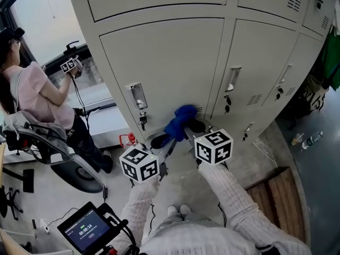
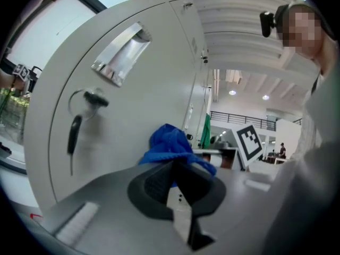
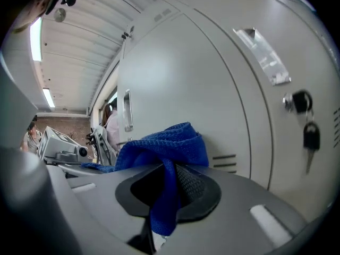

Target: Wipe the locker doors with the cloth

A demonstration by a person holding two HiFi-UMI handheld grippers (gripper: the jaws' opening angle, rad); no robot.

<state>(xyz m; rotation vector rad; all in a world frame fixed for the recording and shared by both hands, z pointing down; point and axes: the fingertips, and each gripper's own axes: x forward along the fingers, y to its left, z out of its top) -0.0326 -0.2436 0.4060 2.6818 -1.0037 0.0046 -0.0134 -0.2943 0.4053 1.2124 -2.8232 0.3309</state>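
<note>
Grey locker doors (image 1: 170, 62), keys (image 1: 142, 122) dangling, stand behind blue cloth (image 1: 180, 118) clenched by jaws of left gripper (image 2: 171, 169) and right gripper (image 3: 170, 177).

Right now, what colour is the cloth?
The cloth is plain blue; the right gripper view shows it best.

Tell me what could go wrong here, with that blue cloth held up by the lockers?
1. The blue cloth could snag on the key hanging from the locker door when it sweeps across.
2. The left gripper seems to pinch only an edge of the cloth, while the right gripper holds a thick fold, so the left end may slip out.
</note>
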